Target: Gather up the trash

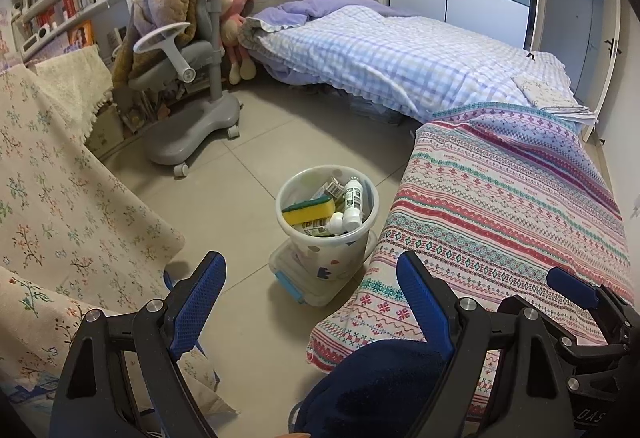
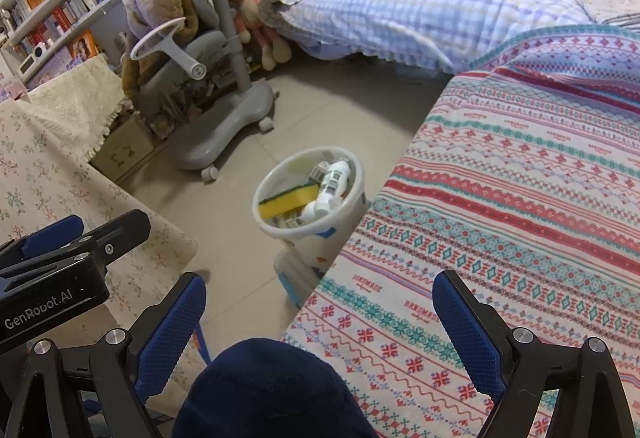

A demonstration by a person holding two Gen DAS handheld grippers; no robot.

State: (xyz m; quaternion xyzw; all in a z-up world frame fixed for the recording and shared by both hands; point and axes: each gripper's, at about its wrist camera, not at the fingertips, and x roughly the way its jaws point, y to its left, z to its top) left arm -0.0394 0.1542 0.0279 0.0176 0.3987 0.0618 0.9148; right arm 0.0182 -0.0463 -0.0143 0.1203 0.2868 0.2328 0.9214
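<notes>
A white trash bin stands on a clear plastic box on the floor between two cloth-covered surfaces; it also shows in the right wrist view. It holds a yellow-green sponge, white bottles and small cartons. My left gripper is open and empty, held above the floor short of the bin. My right gripper is open and empty, over the edge of the striped cloth. The right gripper also shows at the right of the left wrist view.
A floral tablecloth hangs at the left. A grey wheeled chair draped with a brown blanket stands behind the bin. A bed with a checked quilt lies at the back. A dark blue knee is below the grippers.
</notes>
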